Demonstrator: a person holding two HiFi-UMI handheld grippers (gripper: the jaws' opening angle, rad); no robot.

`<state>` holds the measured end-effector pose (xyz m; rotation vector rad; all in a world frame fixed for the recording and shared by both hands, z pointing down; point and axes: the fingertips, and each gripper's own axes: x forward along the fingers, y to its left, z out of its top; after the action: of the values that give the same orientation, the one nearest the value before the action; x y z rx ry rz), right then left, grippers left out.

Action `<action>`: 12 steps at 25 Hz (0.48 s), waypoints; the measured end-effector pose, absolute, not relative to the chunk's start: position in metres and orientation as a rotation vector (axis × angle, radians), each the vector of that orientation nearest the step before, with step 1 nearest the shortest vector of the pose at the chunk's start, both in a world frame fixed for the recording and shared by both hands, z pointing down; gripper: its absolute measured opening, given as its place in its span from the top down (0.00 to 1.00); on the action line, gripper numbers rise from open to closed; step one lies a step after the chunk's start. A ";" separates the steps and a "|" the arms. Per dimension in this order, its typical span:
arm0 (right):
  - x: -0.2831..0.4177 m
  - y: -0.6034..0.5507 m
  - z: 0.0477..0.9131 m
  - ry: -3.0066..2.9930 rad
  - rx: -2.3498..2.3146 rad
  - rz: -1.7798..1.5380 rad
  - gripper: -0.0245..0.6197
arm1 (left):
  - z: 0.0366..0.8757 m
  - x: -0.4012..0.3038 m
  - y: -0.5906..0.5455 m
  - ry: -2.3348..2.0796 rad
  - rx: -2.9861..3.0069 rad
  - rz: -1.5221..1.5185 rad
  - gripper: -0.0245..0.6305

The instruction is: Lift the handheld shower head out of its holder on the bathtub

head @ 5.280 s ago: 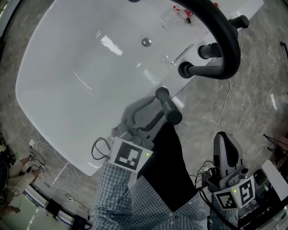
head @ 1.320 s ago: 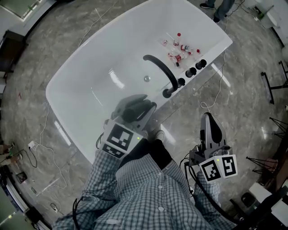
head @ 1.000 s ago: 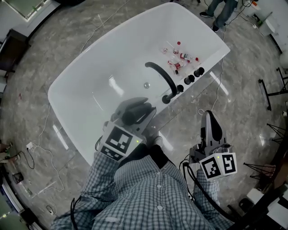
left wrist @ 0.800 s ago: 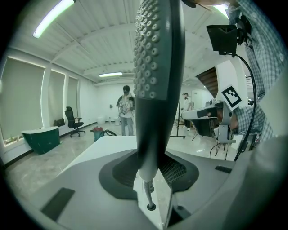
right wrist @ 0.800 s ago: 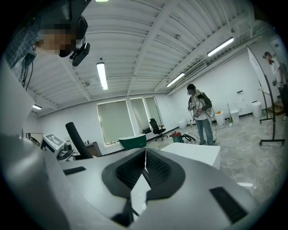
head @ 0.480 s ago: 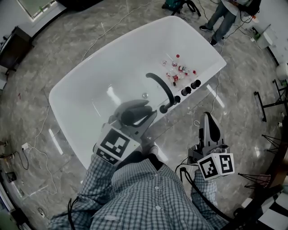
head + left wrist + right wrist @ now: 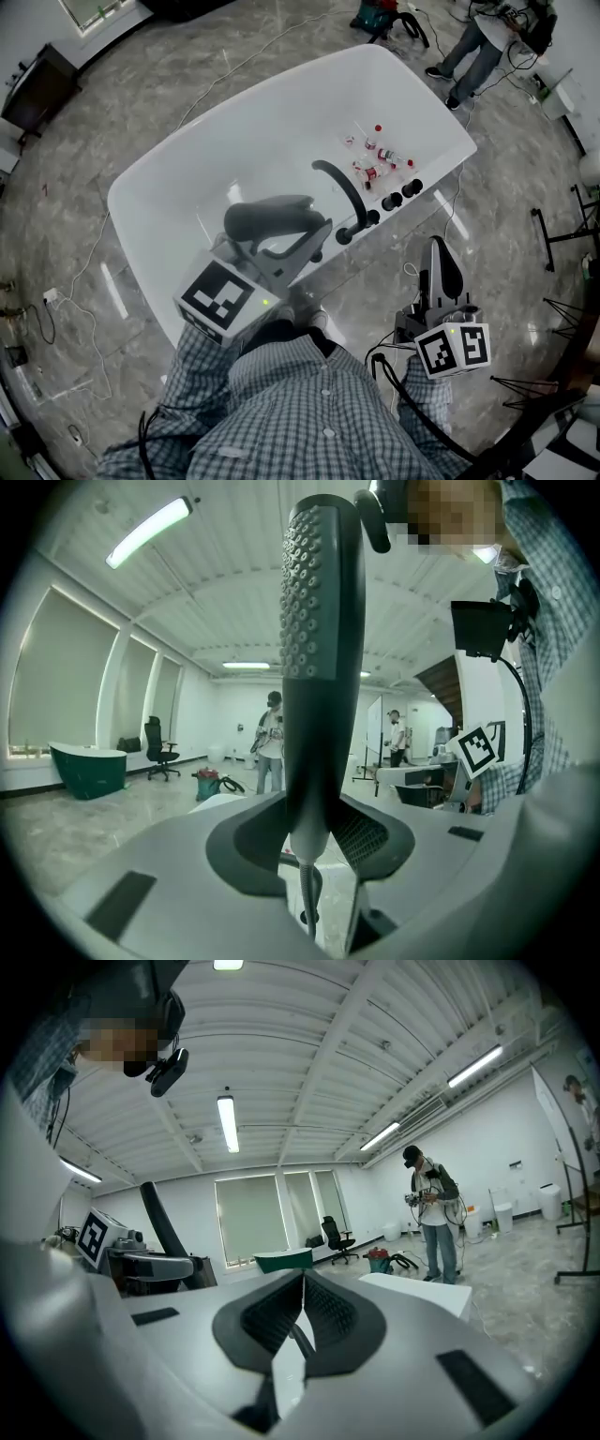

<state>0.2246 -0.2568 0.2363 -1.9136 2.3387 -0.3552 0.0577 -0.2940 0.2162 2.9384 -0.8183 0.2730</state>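
Observation:
In the head view my left gripper (image 7: 286, 234) is shut on the dark grey handheld shower head (image 7: 267, 217) and holds it high above the white bathtub (image 7: 187, 178), clear of the black fittings (image 7: 372, 218) on the rim. In the left gripper view the shower head (image 7: 323, 667) stands upright between the jaws, nozzle face to the left, and its hose (image 7: 306, 897) hangs below. My right gripper (image 7: 439, 251) is shut on nothing over the floor to the right of the tub; its jaws (image 7: 302, 1307) meet.
A black arched spout (image 7: 342, 192) and two black knobs (image 7: 400, 195) sit on the tub's right rim. Several small red-capped bottles (image 7: 375, 155) lie inside the tub. A person (image 7: 483, 47) stands beyond its far end. Cables cross the marble floor (image 7: 487, 187).
The left gripper, first shut on the shower handle at the tub rim, has lifted it up toward the head camera. The view has pulled back from the tub. The right gripper barely moved.

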 end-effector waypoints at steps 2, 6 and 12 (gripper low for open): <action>0.224 -0.258 0.232 2.344 -1.906 -0.337 0.93 | 0.211 0.055 -0.296 -0.836 2.950 0.284 0.74; 0.222 -0.261 0.219 2.354 -1.896 -0.290 0.93 | 0.197 0.052 -0.300 -0.861 2.978 0.283 0.74; 0.221 -0.261 0.200 2.357 -1.890 -0.241 0.93 | 0.171 0.048 -0.301 -0.876 3.020 0.265 0.74</action>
<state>0.2208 -0.2607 0.1995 -1.8903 2.3574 -0.2408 0.0480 -0.3009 0.1710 3.0205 -0.8761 0.2655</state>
